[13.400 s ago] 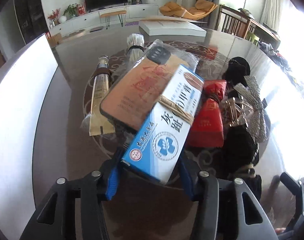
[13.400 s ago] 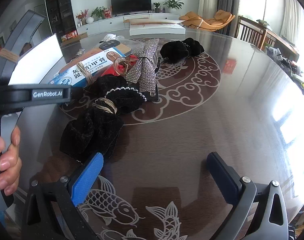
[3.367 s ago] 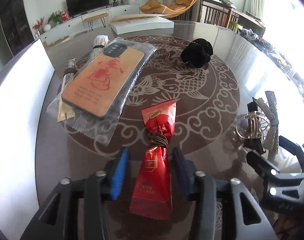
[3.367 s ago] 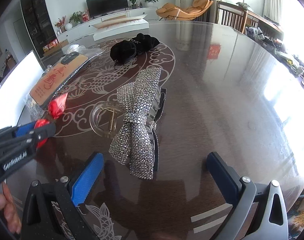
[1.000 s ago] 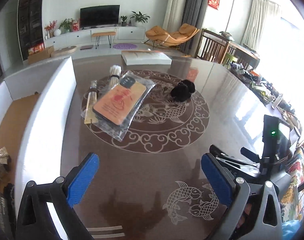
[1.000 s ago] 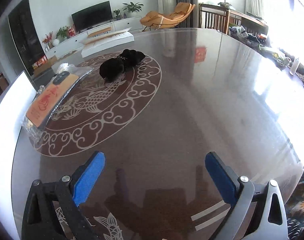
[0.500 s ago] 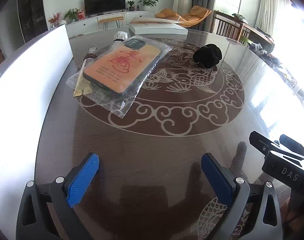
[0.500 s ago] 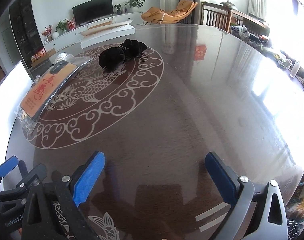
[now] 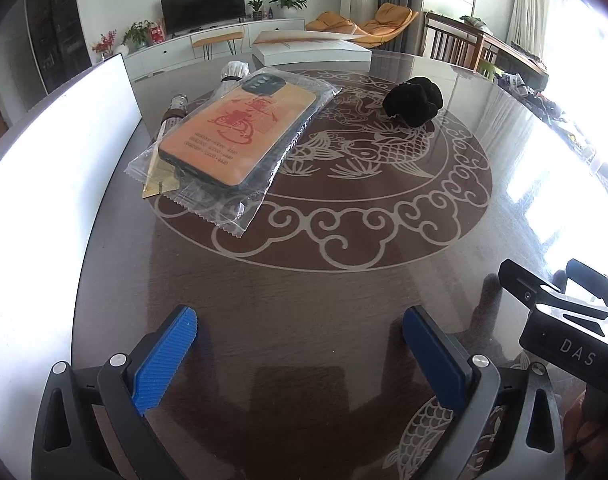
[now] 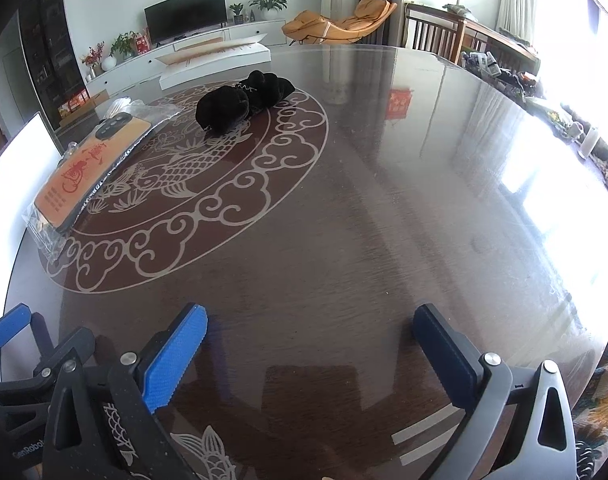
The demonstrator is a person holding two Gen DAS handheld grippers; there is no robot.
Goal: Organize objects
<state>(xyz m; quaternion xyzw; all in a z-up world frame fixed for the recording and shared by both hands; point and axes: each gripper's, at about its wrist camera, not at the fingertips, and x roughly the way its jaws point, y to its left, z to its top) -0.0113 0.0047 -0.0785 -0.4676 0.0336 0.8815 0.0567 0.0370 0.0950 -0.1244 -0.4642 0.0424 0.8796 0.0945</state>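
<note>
An orange phone case in a clear plastic bag (image 9: 239, 136) lies on the dark round table (image 9: 304, 288), left of centre; it also shows in the right wrist view (image 10: 83, 172). Under it lie a gold-wrapped stick (image 9: 159, 160) and a white bundle (image 9: 233, 70). A black velvet hair piece (image 9: 414, 100) lies further right, also seen from the right wrist (image 10: 243, 102). My left gripper (image 9: 299, 344) is open and empty above the near table. My right gripper (image 10: 312, 340) is open and empty, beside the left one.
A white box wall (image 9: 51, 168) runs along the table's left edge. A flat white box (image 9: 308, 46) sits at the far edge. Chairs (image 10: 436, 34) and clutter stand beyond the right rim. The right gripper body (image 9: 564, 320) shows at the left view's lower right.
My left gripper has moved forward and lower toward the bagged phone case. My right gripper has edged forward. Both stay open and empty.
</note>
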